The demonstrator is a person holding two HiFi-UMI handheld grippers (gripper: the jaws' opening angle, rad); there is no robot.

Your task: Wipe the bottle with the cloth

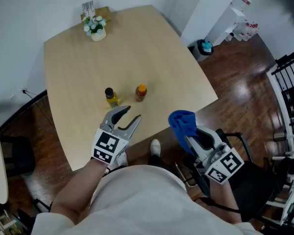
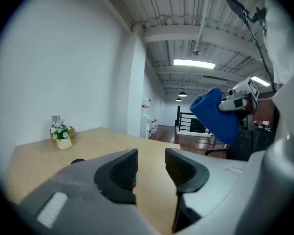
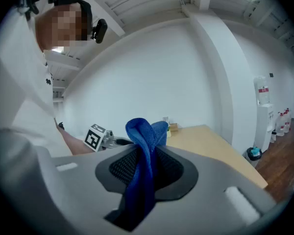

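Right fingers [image 3: 121, 169] around bunched blue cloth [image 3: 143, 131]

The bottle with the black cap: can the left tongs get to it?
Probably yes. The left tongs are open and empty, close to the black-capped bottle, and nothing stands between them.

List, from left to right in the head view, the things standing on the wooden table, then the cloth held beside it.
small white pot of flowers → black-capped yellow bottle → orange-capped brown bottle → blue cloth
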